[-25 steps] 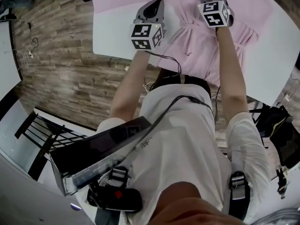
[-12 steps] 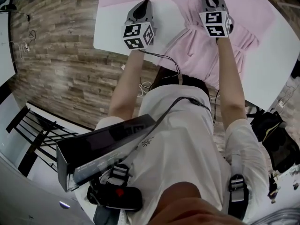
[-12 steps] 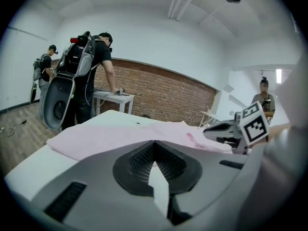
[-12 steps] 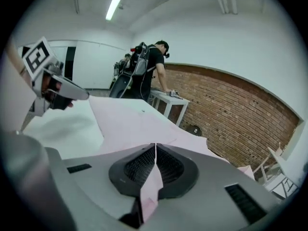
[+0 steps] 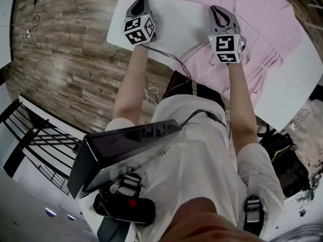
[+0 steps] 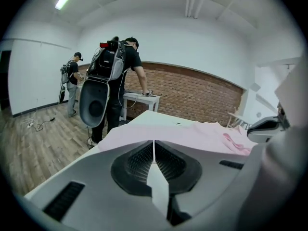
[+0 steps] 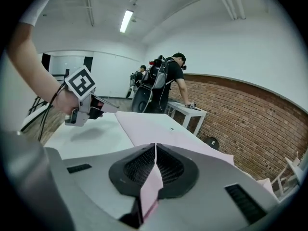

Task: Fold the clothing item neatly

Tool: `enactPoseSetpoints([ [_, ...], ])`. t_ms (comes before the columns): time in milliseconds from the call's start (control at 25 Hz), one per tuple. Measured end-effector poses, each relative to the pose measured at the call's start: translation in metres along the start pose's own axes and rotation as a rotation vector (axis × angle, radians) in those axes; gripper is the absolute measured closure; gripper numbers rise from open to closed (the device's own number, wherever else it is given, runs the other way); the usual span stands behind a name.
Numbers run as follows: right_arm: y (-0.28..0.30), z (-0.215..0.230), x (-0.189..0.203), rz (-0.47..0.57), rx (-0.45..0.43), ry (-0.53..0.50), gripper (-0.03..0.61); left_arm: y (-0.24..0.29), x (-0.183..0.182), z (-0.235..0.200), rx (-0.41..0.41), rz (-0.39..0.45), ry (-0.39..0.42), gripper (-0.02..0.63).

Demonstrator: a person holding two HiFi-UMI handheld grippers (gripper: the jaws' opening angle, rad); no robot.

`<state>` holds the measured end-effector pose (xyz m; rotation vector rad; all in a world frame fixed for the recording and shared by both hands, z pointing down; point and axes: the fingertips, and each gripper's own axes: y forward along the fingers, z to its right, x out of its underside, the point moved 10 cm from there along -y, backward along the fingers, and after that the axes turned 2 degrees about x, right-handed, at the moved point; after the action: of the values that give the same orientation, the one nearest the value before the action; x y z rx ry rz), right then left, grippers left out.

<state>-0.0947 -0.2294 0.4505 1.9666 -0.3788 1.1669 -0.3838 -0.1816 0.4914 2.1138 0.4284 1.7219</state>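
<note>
R gripper point(image 5: 219, 11) pinches thin pink garment point(image 5: 267, 19) (soft, creased); smooth white tabletop point(image 5: 176, 21).

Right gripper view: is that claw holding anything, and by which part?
Yes. The right claw is shut on the pink garment, pinching a thin fold of its fabric between the pads.

probably a recording lab: brick wall point(image 6: 192, 88), white tables point(image 6: 140, 98), people point(image 6: 120, 66) wearing backpack rigs.
</note>
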Motion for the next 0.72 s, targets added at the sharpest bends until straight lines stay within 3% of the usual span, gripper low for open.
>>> enactPoseSetpoints([
  [200,0.018,-0.04,-0.023,0.047,-0.103,0.021,0.571,0.003,0.01,-0.021,-0.074,-0.014,-0.019,0.621],
  [360,0.032,-0.071,-0.046,0.082,-0.173,0.011,0.571,0.01,0.016,-0.047,-0.166,-0.04,-0.096,0.587],
  [520,0.037,-0.084,-0.054,0.095,-0.203,0.01,0.571,0.02,0.018,-0.066,-0.226,-0.076,-0.124,0.518],
  [720,0.04,-0.086,-0.053,0.081,-0.212,0.001,0.571,0.027,0.008,-0.078,-0.282,-0.133,-0.225,0.508],
])
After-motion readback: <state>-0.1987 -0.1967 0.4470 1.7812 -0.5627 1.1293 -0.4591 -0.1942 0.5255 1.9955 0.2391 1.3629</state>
